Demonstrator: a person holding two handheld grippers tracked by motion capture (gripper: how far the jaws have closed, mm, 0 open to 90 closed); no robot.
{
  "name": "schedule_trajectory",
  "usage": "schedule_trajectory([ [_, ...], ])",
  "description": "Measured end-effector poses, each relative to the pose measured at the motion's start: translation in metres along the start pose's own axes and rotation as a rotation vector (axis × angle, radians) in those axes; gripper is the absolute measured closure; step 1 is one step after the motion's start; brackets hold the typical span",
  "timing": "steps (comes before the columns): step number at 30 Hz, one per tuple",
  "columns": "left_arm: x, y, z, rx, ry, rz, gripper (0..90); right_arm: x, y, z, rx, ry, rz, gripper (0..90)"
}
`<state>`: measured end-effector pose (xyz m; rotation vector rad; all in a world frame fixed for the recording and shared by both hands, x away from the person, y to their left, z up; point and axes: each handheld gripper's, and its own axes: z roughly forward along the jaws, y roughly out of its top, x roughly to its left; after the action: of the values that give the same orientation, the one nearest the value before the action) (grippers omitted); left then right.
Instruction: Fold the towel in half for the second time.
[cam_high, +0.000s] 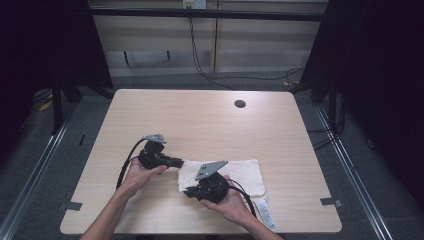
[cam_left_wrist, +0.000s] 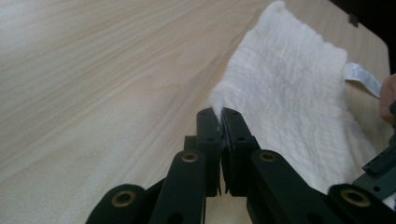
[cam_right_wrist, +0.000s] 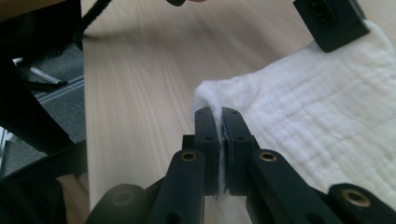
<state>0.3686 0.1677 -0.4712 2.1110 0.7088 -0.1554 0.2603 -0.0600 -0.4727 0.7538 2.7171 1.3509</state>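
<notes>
- Right hand-held gripper (cam_right_wrist: 218, 122), nearest, is clamped on the white towel's (cam_high: 240, 172) near-left corner.
- Left hand-held gripper (cam_left_wrist: 219, 122) pinches the far-left corner; towel lies on the tabletop (cam_high: 200, 120).
- Best lift both corners evenly, keeping the edge taut.

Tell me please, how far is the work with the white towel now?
Done: the left gripper and the right gripper are each shut on a corner of the white towel, both at its left end. In hand: those corners are pinched up slightly. Left: the towel mostly lies flat on the table, so any folding or lifting is not yet done.
</notes>
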Motion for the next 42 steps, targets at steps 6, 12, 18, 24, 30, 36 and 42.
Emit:
schedule_trajectory([
  [6, -0.006, 0.003, -0.011, -0.017, 0.020, 0.029, 87.1, 0.006, 0.006, -0.003, -0.032, 0.018, -0.009, 86.8],
  [12, -0.001, 0.004, -0.017, -0.024, 0.028, 0.016, 87.1, 0.006, 0.016, -0.004, -0.060, 0.033, -0.015, 86.8],
  [18, 0.003, 0.008, -0.027, -0.044, 0.033, 0.004, 87.0, 0.006, 0.025, -0.002, -0.068, 0.036, -0.028, 86.8],
  [24, 0.004, 0.008, -0.040, -0.058, 0.027, -0.004, 87.0, 0.010, 0.035, -0.002, -0.071, 0.046, -0.019, 86.8],
  [30, 0.004, 0.009, -0.046, -0.071, 0.038, -0.020, 86.8, 0.014, 0.046, -0.002, -0.074, 0.051, -0.035, 86.8],
  [36, 0.005, 0.011, -0.055, -0.081, 0.052, -0.030, 86.7, 0.016, 0.059, 0.000, -0.084, 0.070, -0.044, 86.8],
  [42, 0.008, 0.018, -0.068, -0.071, 0.076, -0.035, 86.7, 0.018, 0.076, 0.003, -0.089, 0.062, -0.064, 86.8],
])
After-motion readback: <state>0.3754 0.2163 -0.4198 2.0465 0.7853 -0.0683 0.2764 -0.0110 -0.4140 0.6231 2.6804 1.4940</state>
